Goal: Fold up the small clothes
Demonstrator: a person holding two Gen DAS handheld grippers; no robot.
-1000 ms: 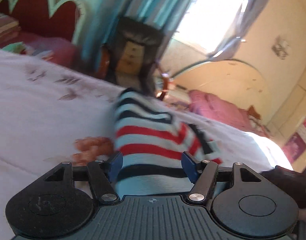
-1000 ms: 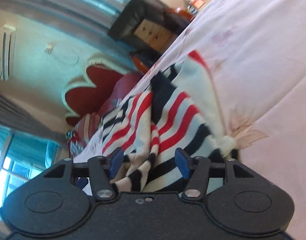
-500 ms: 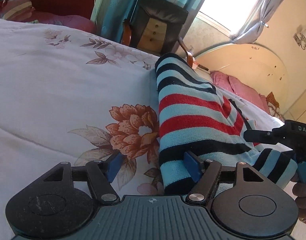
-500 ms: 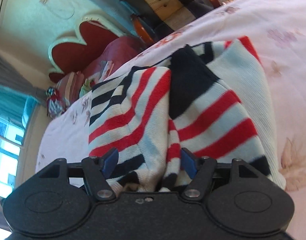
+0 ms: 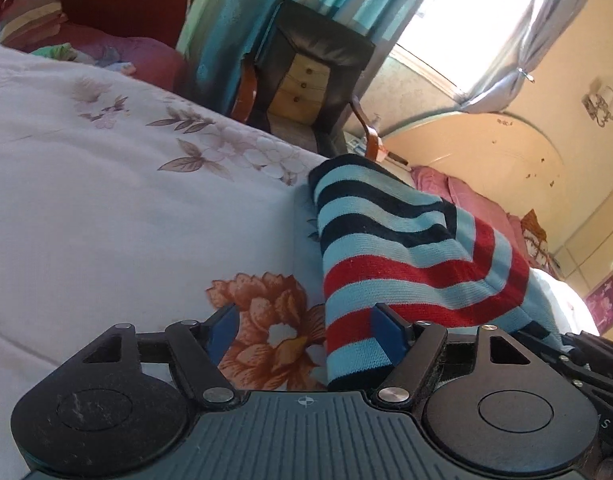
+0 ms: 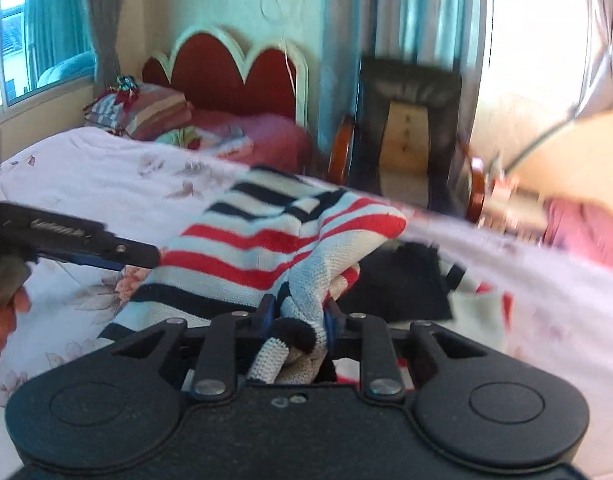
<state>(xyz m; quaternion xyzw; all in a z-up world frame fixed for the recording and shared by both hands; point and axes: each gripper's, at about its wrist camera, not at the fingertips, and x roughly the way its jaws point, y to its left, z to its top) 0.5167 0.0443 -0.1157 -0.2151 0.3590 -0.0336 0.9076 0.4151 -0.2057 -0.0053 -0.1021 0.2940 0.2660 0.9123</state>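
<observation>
A knit sweater (image 5: 406, 256) with light-blue, navy and red stripes lies folded on the white floral bedsheet (image 5: 106, 208). My left gripper (image 5: 304, 330) is open low over the sheet. The sweater's left edge runs between its blue pads without being pressed. From the right wrist view this gripper (image 6: 142, 256) reaches in from the left, a hand (image 6: 2, 312) behind it. My right gripper (image 6: 299, 314) is closing, and its pads pinch a bunched fold of the sweater (image 6: 274, 240). Its black body (image 5: 582, 356) shows at the sweater's right side.
A dark leather armchair (image 5: 310, 76) with wooden arms stands past the bed's far edge. A red scalloped headboard (image 6: 234, 72) and striped pillows (image 6: 146, 108) are at the bed's head. Pink bedding (image 5: 474, 200) lies on the right beyond the sweater.
The right gripper has rolled upright and its jaws have come together on a bunch of the sweater. The left gripper has sunk a little, closer to the sweater's left edge.
</observation>
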